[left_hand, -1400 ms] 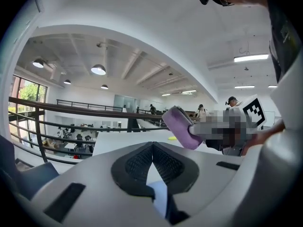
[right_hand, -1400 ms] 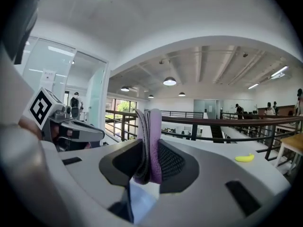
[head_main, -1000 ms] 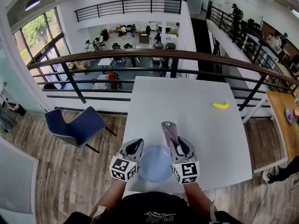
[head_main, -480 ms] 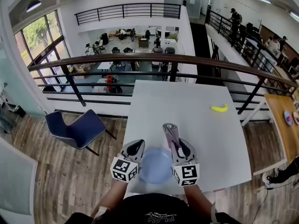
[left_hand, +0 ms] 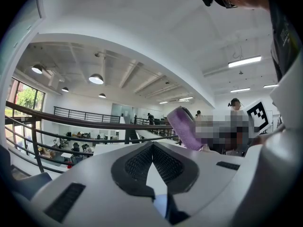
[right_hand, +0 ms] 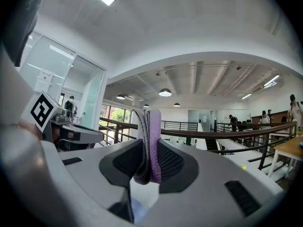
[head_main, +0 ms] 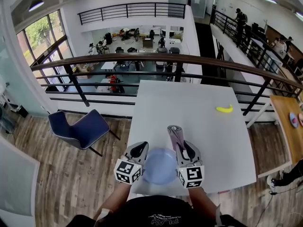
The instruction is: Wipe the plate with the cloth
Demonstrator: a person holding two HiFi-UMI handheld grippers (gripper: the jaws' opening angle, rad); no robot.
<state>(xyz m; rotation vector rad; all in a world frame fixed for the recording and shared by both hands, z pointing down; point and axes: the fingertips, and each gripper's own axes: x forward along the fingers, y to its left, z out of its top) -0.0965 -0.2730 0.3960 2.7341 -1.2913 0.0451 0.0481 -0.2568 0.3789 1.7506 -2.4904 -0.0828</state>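
- Progress, as a judgement: at the very start, with no wiping contact visible in any view.
- Low in the centre of the head view: plate [head_main: 159, 165], pale blue and round, at the near edge of the white table [head_main: 189, 103], between the two grippers' marker cubes. Cannot tell from this angle whether it lies flat on the table.
- Right gripper [right_hand: 147, 150]: clamped on the cloth [head_main: 173, 134], a folded purple strip pinched between the dark pads and standing up out of them.
- In the head view, cloth pointing toward the upper part of the frame, away from the plate and apart from it; no part of it seen on the plate's face.
- Left gripper [left_hand: 151, 145]: jaws brought together, pads meeting at the tips with nothing pinched between them. Lower in its own view, a sliver of pale blue through the gap behind the tips, probably the plate underneath.
- Done so far, judging by the layout: cloth picked up and secured; plate brought within reach of both grippers.
- Left to do: turn the cloth end down onto the plate, press lightly, sweep across the whole face and the rim. Likely also steady the plate with the left gripper, since a light plate at a table edge could slide off under the rubbing.
- Not part of the job: yellow banana [head_main: 224, 109] toward the right of the table, well apart from the plate; blue chair [head_main: 78, 129] on the wooden floor at the left of the frame.
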